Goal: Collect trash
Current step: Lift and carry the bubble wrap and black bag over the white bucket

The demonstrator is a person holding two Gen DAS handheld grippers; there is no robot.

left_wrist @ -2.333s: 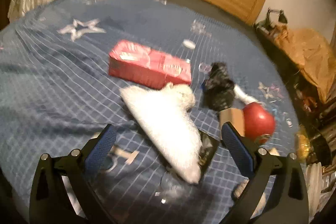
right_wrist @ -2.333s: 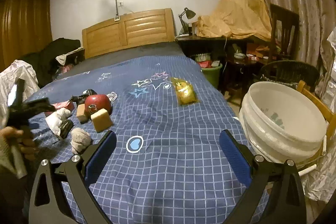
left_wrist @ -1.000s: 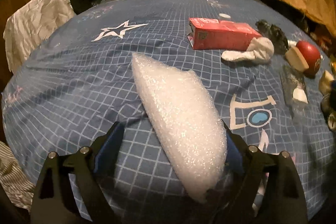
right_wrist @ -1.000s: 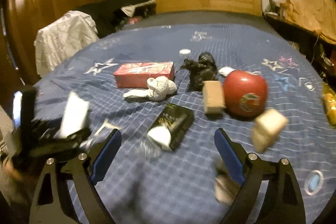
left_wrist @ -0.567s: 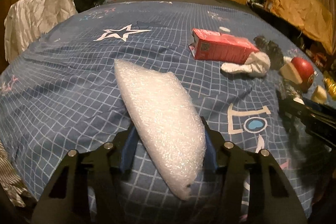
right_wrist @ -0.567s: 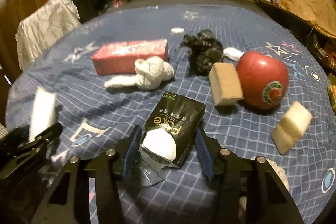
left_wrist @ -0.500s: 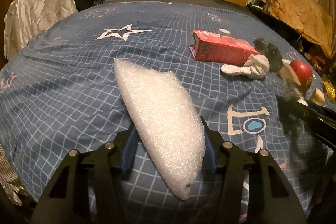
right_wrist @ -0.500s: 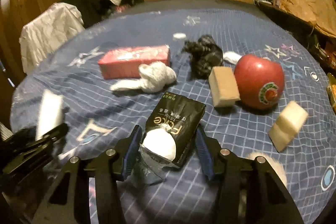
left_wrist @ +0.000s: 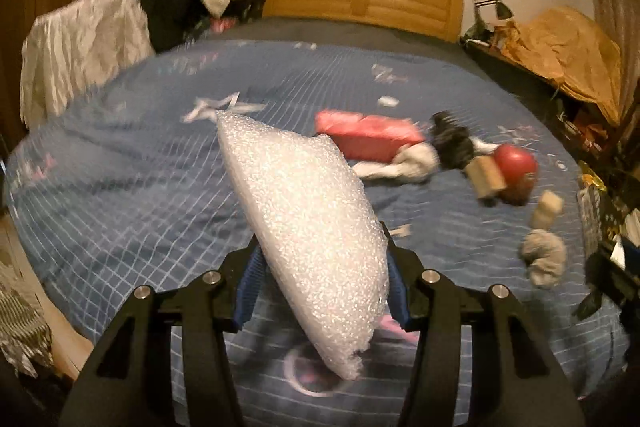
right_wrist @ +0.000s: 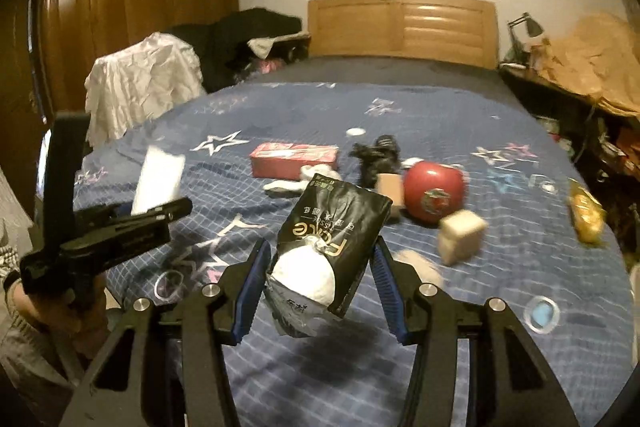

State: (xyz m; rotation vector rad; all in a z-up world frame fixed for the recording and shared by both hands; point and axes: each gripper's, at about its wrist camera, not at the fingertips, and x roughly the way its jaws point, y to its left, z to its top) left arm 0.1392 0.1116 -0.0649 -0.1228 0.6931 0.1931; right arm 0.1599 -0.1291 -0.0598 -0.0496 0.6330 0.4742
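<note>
Your bed (right_wrist: 500,131), under a blue checked cover with stars, carries a red box (left_wrist: 370,137), a red apple (right_wrist: 435,194), a tan block (right_wrist: 460,235) and other scraps toward 12 and 1 o'clock. Your left gripper (left_wrist: 320,283) is clamped on a white foam sheet (left_wrist: 308,223), pebbly, wedge-shaped and tapering up toward 11 o'clock, lifted off the cover. Your right gripper (right_wrist: 318,285) pinches a black pack (right_wrist: 332,239) with gold lettering, its torn near end showing a white wad, raised above the bed at 6 o'clock.

White foam (left_wrist: 308,223), black packet (right_wrist: 332,231), blue checked bedspread (right_wrist: 500,307).
</note>
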